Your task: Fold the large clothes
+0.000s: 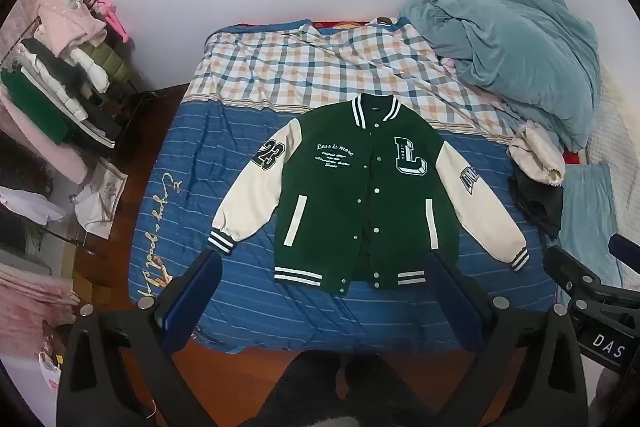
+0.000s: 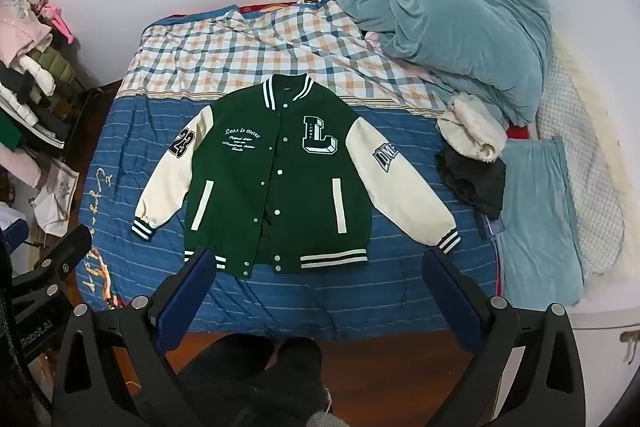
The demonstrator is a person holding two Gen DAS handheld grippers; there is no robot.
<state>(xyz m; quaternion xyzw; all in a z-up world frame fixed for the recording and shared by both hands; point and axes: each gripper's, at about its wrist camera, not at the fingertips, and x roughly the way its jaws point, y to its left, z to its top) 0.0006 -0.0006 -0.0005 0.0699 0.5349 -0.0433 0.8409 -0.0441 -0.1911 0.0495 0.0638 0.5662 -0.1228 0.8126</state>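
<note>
- Cream sleeve [image 1: 252, 195] on my left lay splayed; a shallow pinch by my left tool [image 1: 324, 291], held wide and empty, could have let the slick cloth slip.
- One green jacket [image 2: 276, 183], two sleeves, lay flat, face-up on the bed [image 2: 132, 259].
- My right tool [image 2: 320, 287] hung wide, empty; the other sleeve [image 2: 400, 187] neared one dark garment [image 2: 472, 179], a likely snag.

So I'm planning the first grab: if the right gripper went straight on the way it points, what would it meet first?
Probably the green varsity jacket, near its striped hem. The right gripper is open and holds nothing; nothing shows between its fingers and the hem, though depth is unclear.
</note>
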